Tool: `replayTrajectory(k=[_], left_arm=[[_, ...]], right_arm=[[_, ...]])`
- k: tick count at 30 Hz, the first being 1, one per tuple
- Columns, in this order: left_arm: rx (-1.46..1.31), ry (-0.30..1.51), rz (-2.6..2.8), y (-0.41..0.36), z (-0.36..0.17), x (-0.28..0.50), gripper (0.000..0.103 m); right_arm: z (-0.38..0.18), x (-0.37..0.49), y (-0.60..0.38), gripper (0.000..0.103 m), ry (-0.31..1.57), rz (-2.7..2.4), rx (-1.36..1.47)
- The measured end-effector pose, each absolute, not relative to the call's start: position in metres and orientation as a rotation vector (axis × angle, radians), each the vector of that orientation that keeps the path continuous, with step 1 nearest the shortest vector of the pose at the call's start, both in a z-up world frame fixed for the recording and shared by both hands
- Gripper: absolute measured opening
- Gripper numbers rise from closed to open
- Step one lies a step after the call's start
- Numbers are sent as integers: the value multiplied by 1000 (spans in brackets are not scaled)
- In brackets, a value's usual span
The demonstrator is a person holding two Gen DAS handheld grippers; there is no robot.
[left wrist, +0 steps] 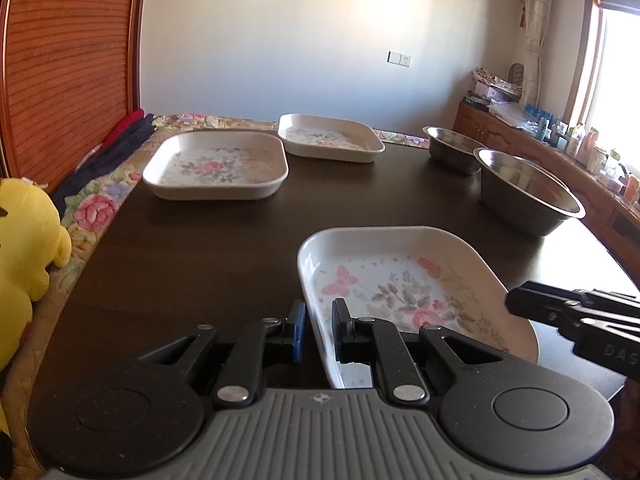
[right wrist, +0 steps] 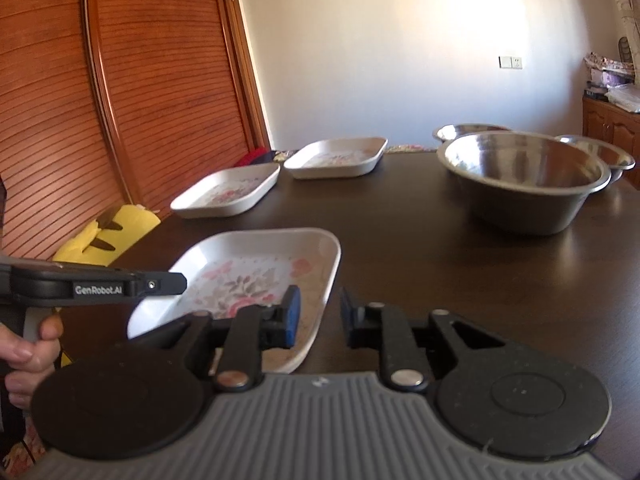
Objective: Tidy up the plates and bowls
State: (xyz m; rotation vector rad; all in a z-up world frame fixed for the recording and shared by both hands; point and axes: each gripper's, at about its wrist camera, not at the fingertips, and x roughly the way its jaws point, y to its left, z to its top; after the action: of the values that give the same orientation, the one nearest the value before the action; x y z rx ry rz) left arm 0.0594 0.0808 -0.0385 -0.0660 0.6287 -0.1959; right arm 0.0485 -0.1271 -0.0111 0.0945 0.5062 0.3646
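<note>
- As sunlight falls across a dark wooden table (left wrist: 208,248), the left gripper (left wrist: 319,330) straddles the left rim of the nearest floral plate (left wrist: 404,280) at lower centre of the left wrist view, one finger outside the rim and one inside the dish, with the jaws narrow; whether they actually pinch the rim cannot be told.
- In the right wrist view, the right gripper (right wrist: 318,316) straddles the same plate's right rim at lower centre, its blue-padded finger (right wrist: 292,316) over the dish, the other over bare table, jaws parted with a clear gap.
- Two more floral plates, one (left wrist: 216,164) left of centre and one (left wrist: 330,136) just beyond it, lie side by side toward the far edge.
- Steel bowls occupy the right: a large bowl (right wrist: 528,180) nearest, a small bowl (left wrist: 454,146) behind.
- A yellow plush toy (left wrist: 24,240) sits at the left edge of the frame.
- A person's hand (right wrist: 28,348) grips the left tool's handle, lower left.
</note>
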Motion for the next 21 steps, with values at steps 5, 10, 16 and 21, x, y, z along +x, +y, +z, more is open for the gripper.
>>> replayTrajectory(k=[5,10,16,21], left_arm=[[-56,601,-183,86,-28,65,18],[-30,581,-158,94,-16,79,27],[-2,563,-128,107,-4,100,41],[4,561,-100,121,-2,123,59]], right_arm=[[6,53,-130,27,472,367,65],[28,69,-127,29,443,402,24],[47,98,-111,32,435,458,-37],[52,125,-89,38,455,501,-84]])
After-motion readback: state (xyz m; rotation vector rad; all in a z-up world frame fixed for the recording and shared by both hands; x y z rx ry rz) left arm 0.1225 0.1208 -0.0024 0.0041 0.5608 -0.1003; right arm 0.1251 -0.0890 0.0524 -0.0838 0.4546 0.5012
